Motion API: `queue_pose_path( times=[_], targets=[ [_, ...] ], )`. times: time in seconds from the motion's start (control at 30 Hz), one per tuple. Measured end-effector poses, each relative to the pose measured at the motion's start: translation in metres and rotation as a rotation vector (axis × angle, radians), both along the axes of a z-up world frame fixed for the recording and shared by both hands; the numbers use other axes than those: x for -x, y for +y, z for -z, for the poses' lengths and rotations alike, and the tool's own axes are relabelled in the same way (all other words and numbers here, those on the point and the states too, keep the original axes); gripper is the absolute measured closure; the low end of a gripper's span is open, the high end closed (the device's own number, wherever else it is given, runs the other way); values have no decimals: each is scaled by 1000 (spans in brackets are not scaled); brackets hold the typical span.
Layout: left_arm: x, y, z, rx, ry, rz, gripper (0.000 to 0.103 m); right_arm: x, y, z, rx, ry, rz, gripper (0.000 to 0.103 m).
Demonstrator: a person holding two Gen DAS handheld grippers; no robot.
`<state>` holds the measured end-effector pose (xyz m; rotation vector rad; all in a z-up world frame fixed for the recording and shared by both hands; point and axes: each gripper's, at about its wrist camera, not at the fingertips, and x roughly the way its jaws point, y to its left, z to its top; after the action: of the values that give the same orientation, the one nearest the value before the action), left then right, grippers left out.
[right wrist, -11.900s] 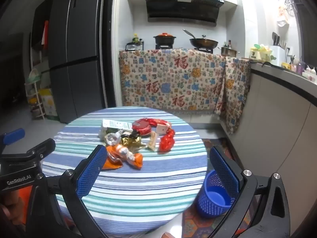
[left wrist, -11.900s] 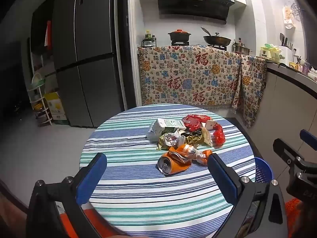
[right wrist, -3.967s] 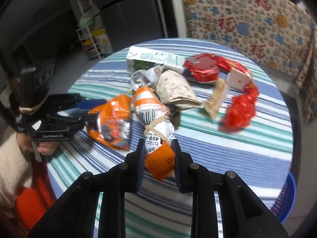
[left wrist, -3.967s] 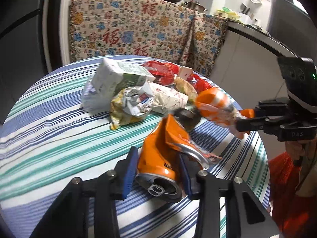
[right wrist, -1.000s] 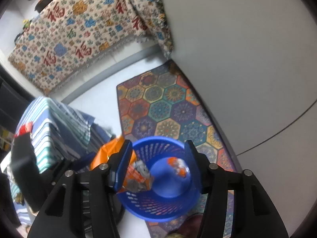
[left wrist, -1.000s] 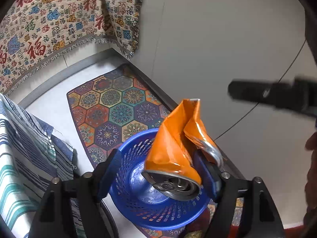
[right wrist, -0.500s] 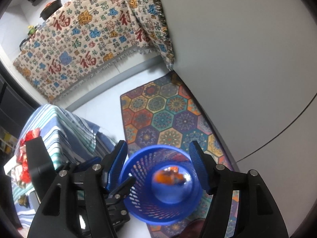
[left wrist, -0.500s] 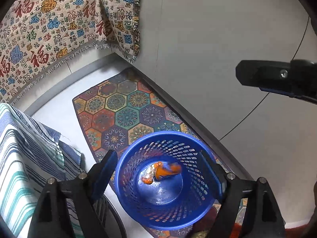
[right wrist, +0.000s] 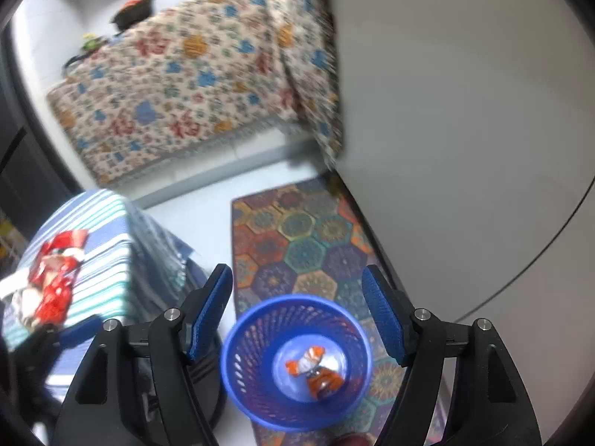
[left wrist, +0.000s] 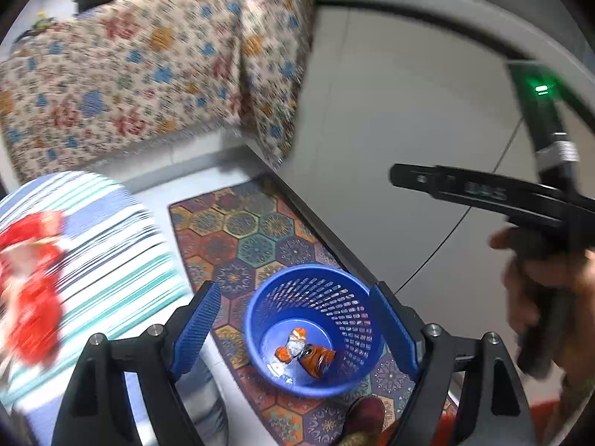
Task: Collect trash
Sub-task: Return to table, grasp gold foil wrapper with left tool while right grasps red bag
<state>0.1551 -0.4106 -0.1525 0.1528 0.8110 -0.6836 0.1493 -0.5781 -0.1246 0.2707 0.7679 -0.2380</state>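
Observation:
A blue mesh basket stands on the floor rug, also in the right wrist view. In its bottom lie a crushed orange can and an orange-white wrapper; both show in the right wrist view too, the can and the wrapper. My left gripper is open and empty above the basket. My right gripper is open and empty above it too. Red wrappers remain on the striped table, also in the right wrist view.
The round table with striped cloth is left of the basket. A hexagon-patterned rug covers the floor. A grey cabinet wall stands on the right and a patterned cloth hangs behind. The right gripper's body crosses the left wrist view.
The orange can dropped from my left gripper into the basket a second ago. Since then both grippers have lifted and tilted up, so the table and its red wrappers come into view.

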Motion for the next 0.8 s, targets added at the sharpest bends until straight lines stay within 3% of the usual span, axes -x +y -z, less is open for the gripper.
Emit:
queue_pose_path(
  times=[0.1, 0.3, 0.47, 0.53, 0.67, 0.8],
  targets=[
    [27, 57, -11, 12, -3, -51, 19, 5, 33, -11, 16, -37, -61, 28],
    [61, 170, -16, -38, -2, -102, 19, 7, 138, -22, 34, -85, -279, 25],
    [67, 268, -27, -79, -49, -139, 19, -1, 219, -3, 10, -26, -438, 24],
    [61, 296, -36, -62, -57, -139, 19, -3, 250, 9, 6, 10, -489, 24],
    [31, 317, -39, -52, -78, -72, 19, -15, 287, 13, -11, 9, -525, 24],
    [6, 314, -15, -101, -70, 50, 19, -35, 298, 15, -41, 0, -507, 23]
  ],
)
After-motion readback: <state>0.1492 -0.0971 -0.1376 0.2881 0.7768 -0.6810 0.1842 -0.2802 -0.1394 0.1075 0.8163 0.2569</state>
